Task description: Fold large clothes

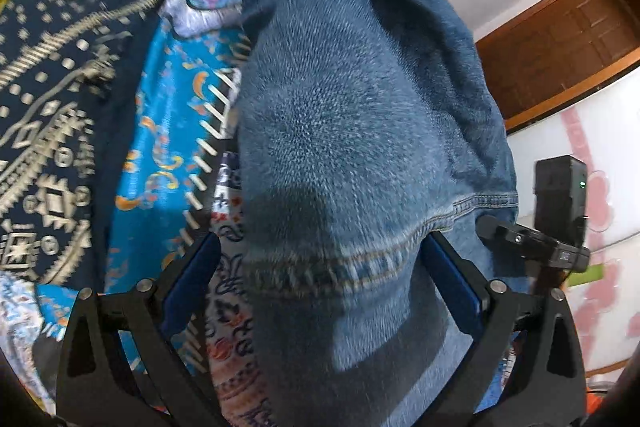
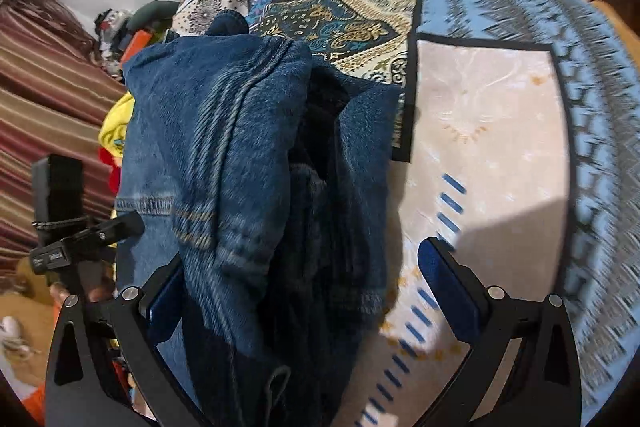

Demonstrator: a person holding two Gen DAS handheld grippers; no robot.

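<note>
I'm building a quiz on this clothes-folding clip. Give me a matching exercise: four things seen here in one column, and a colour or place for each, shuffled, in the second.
Things:
1. jeans
2. patchwork bedspread
3. door
4. striped fabric

Descriptions:
A. brown wood, far right of the left wrist view
B. blue denim, lying between the pads of both claws
C. maroon and tan, left edge of the right wrist view
D. many patterned panels, spread under the garment

Pairs: 1-B, 2-D, 3-A, 4-C

We've got a pair of blue denim jeans [image 1: 352,131] here, faded wash with tan topstitching, bunched and draped over the patchwork bedspread [image 2: 488,131]. The hem sits nearest us, and the folds leave a dark gap down the middle.
</note>
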